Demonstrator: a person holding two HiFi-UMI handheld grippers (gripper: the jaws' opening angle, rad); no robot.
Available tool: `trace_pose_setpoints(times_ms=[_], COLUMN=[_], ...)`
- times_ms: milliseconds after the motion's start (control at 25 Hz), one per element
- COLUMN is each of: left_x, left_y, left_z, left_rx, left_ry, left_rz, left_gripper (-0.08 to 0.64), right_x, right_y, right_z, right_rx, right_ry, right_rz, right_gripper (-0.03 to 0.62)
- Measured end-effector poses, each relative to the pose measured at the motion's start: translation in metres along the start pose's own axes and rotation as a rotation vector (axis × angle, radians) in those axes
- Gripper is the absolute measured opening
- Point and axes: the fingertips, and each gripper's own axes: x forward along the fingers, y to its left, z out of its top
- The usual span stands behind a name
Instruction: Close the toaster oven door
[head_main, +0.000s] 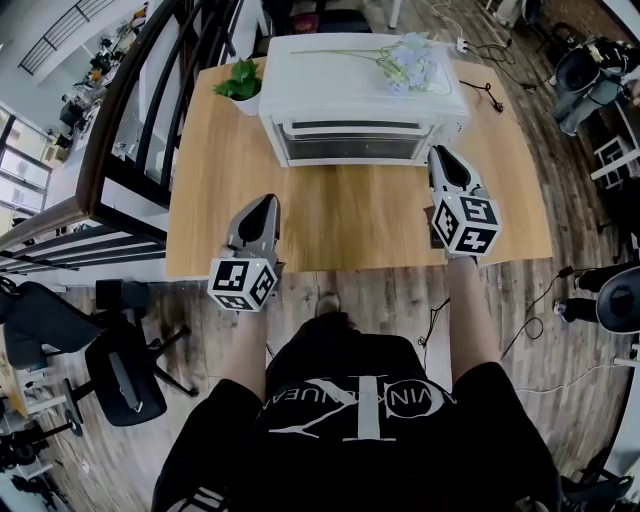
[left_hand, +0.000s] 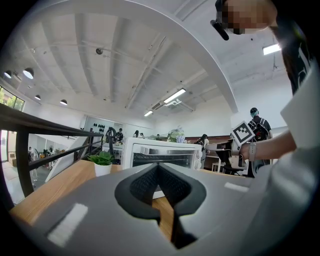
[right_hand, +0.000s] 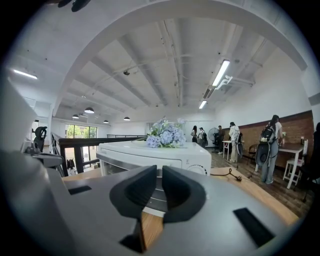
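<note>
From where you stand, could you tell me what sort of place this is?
Likely an open-plan office or workshop: a swivel chair, a black railing beside the wooden table, and people at desks under strip lights.

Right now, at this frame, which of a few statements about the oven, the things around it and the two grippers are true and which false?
1. The toaster oven has its door shut. True.
2. The potted plant stands on top of the oven. False: it stands on the table at the oven's left, and flowers lie on top.
3. The right gripper is clamped on the door. False: nothing is between its jaws, and it is near the oven's right front corner.
4. The left gripper is farther from the oven than the right one. True.
5. A black cable lies on the table to the oven's right. True.
</note>
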Motion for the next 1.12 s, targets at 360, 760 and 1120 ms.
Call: trace_pose_setpoints(times_ms=[360, 760, 1120], left_x=[-0.002, -0.006, -0.009], left_y=[-0.012, -0.017, -0.012], left_z=[-0.001, 0.003, 0.004], left_rx=[0.002, 0.013, 0.01], left_ry=[0.003, -0.003, -0.007], left_rz=[-0.012, -0.004, 0.008], left_gripper=[0.011, 0.012, 0.012], right_x=[-0.02, -0.037, -0.046], right_y=[0.005, 0.014, 0.021], right_z=[-0.01, -0.025, -0.035], right_rx=[0.021, 0.039, 0.037], right_ry=[-0.008, -0.015, -0.013], right_rz=[0.027, 0.067, 0.082], right_gripper=[0.029, 0.026, 0.023])
